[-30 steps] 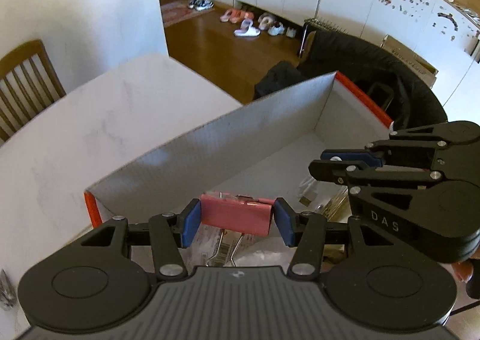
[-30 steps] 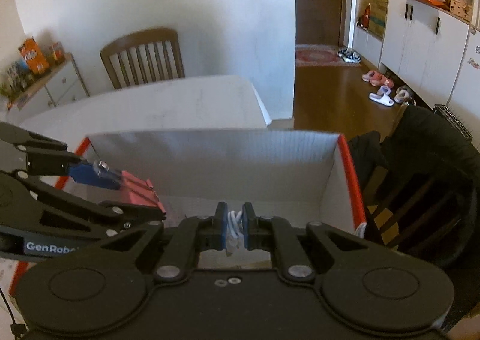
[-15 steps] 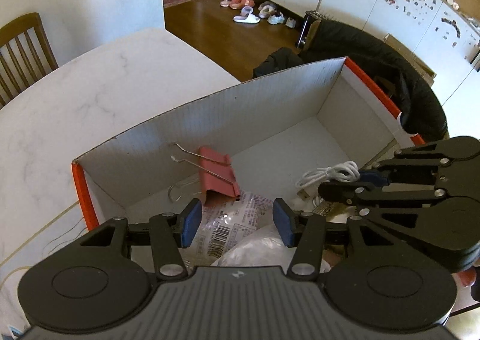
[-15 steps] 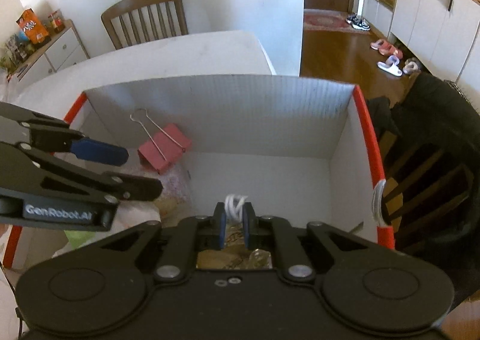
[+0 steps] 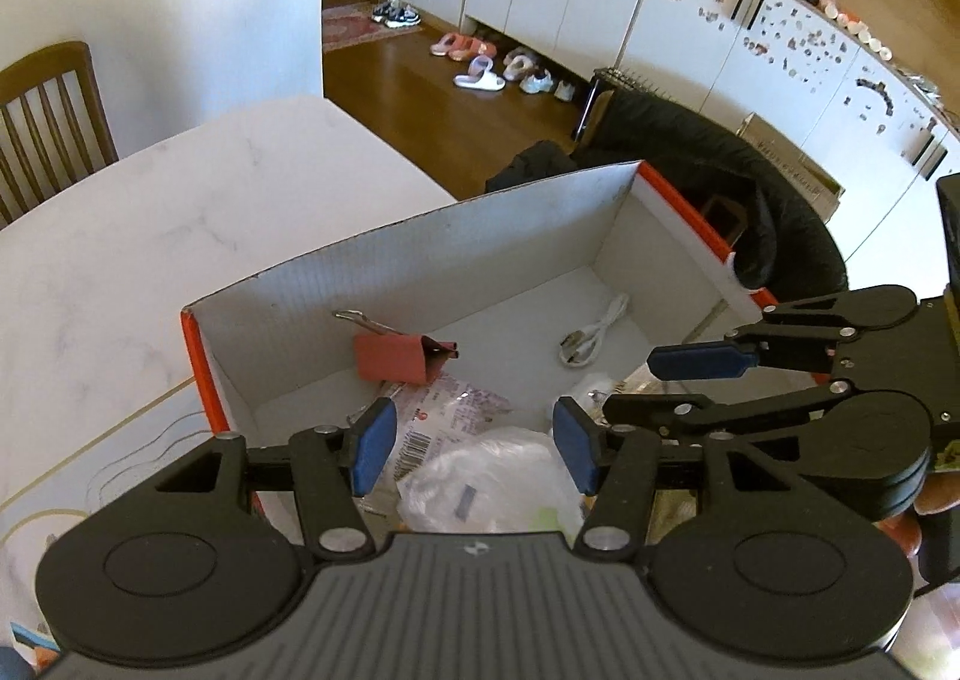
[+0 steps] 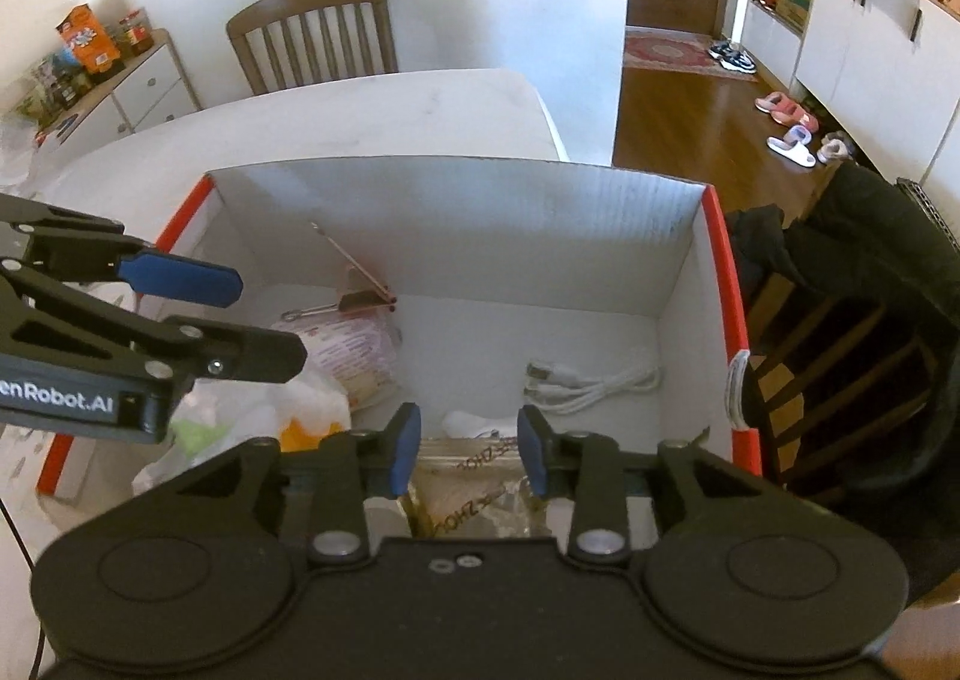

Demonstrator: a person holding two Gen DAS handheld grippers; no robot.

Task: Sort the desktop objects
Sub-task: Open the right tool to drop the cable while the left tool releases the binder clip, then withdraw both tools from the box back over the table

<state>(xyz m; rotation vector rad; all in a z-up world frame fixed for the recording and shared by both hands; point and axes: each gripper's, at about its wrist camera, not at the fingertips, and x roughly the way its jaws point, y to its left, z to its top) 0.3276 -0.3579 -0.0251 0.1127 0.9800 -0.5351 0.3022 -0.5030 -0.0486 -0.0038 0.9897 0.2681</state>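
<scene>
A second ago the left gripper (image 5: 474, 449) pinched the pink binder clip (image 5: 399, 356) and the right gripper (image 6: 469, 449) was clenched on the white cable (image 6: 591, 380). Now both have let go: their jaws are opening with nothing between them, and both hover above the box (image 5: 420, 254). The clip lies on the box floor near the far wall, beside a printed plastic packet (image 5: 447, 413). The cable lies coiled on the floor toward the right wall. The box stands on the white table (image 5: 150, 236). Each gripper's body hides the near part of the box, so the bags (image 6: 474, 482) heaped there are only partly seen and their contents are hard to make out.
</scene>
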